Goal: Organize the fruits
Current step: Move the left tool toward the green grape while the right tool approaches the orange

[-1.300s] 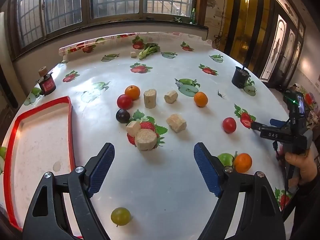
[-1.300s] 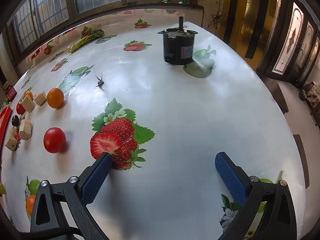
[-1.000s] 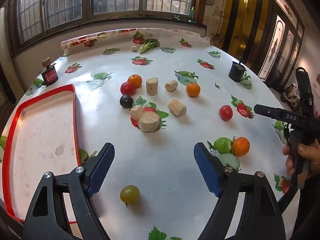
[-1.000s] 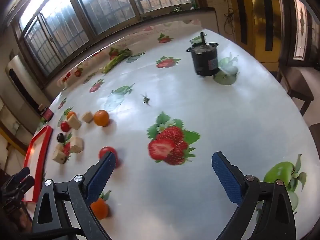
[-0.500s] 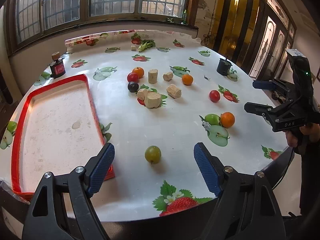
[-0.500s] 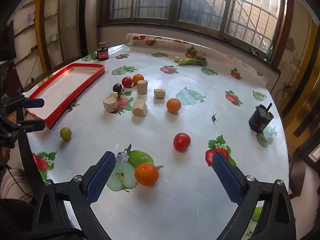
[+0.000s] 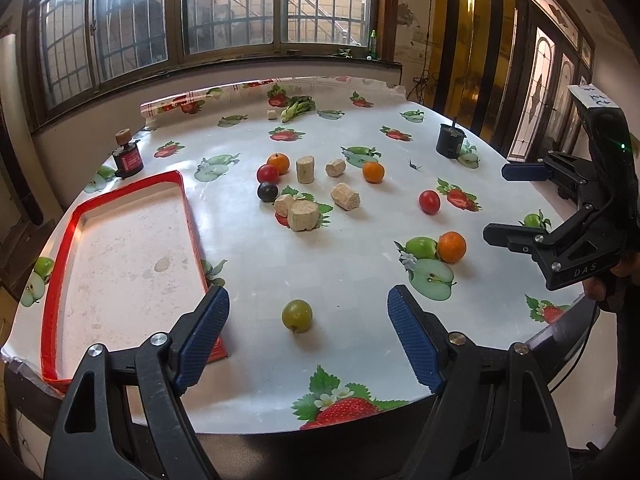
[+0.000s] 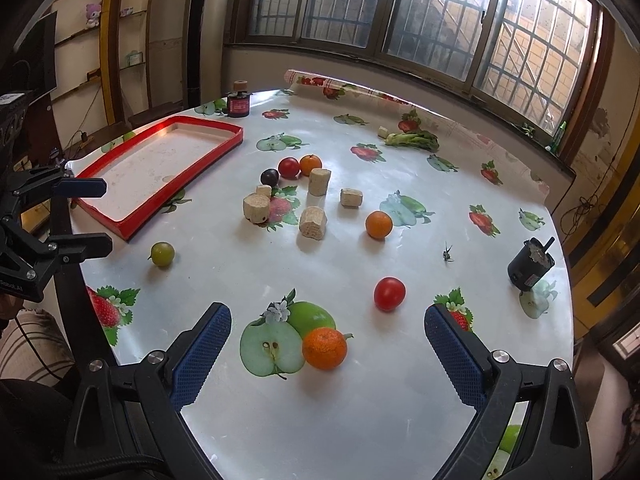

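Observation:
Loose fruit lies on a round table with a fruit-print cloth. A green plum point(image 7: 297, 315) point(image 8: 162, 254) sits just ahead of my open, empty left gripper point(image 7: 308, 336). An orange point(image 8: 324, 348) point(image 7: 451, 246) lies between the fingers of my open right gripper point(image 8: 327, 356), which holds nothing. A red tomato point(image 8: 389, 293) point(image 7: 429, 201) sits farther out. Another orange point(image 7: 373, 171) point(image 8: 378, 224), a dark plum point(image 7: 267, 191) point(image 8: 269, 177), a second tomato point(image 7: 267, 173) and a third orange point(image 7: 278, 162) lie mid-table. The red-rimmed tray point(image 7: 60, 264) point(image 8: 224, 148) is at the left.
Several tan cork-like blocks point(image 7: 303, 216) point(image 8: 313, 222) stand among the fruit. A black motor-like can point(image 7: 450, 141) point(image 8: 530, 266) is at the right edge, a red-labelled jar point(image 7: 127, 158) point(image 8: 238, 103) and a leafy vegetable point(image 7: 298, 106) near the back. The table edge is close below both grippers.
Both grippers have pulled back from the table, so the whole tabletop now shows. The right gripper has swung left toward the fruit. Both stay open.

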Motion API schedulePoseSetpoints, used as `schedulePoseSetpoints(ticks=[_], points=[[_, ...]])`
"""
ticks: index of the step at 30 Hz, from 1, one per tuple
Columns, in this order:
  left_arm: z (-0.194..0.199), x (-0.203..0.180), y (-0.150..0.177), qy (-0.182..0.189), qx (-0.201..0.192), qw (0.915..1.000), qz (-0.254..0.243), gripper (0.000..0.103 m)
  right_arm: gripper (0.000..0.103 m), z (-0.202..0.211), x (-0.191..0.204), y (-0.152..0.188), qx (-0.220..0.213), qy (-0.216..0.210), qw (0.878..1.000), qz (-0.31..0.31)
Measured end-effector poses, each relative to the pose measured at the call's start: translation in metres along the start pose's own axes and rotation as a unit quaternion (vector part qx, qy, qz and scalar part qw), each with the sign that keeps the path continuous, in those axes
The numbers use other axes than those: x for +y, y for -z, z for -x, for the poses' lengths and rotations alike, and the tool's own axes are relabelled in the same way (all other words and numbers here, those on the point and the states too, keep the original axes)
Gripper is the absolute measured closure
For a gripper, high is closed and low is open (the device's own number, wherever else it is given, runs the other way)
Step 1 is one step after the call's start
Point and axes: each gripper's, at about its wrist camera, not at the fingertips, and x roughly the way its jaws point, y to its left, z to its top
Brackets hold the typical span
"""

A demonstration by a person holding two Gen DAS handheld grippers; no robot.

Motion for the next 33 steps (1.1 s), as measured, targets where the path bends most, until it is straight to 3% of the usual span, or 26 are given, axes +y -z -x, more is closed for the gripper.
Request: schedulePoseSetpoints(ticks=[6, 11, 15, 25, 33], points=[[0.004, 0.002, 0.004, -0.008, -0.015, 0.9998, 0.006, 0.021, 0.004, -0.001, 0.007, 0.008, 0.003, -0.001, 1.0, 0.01], [0.012, 0.005, 0.001, -0.023, -0.045, 0.9986, 0.016, 0.021, 0.004, 0.006, 0.012, 0.01, -0.027, -0.004, 0.999, 0.019], [0.011, 0.002, 0.0, -0.027, -0.045, 0.9986, 0.008, 0.021, 0.004, 0.012, 0.014, 0.008, -0.044, -0.009, 0.999, 0.023], [0.011, -0.001, 0.005, -0.022, -0.041, 0.9989, 0.003, 0.021, 0.004, 0.009, 0.01, 0.014, -0.038, -0.011, 0.999, 0.015], [-0.008, -0.003, 0.014, -0.015, -0.014, 0.9998, 0.006, 0.021, 0.004, 0.002, 0.005, 0.021, -0.028, -0.012, 1.0, 0.005]])
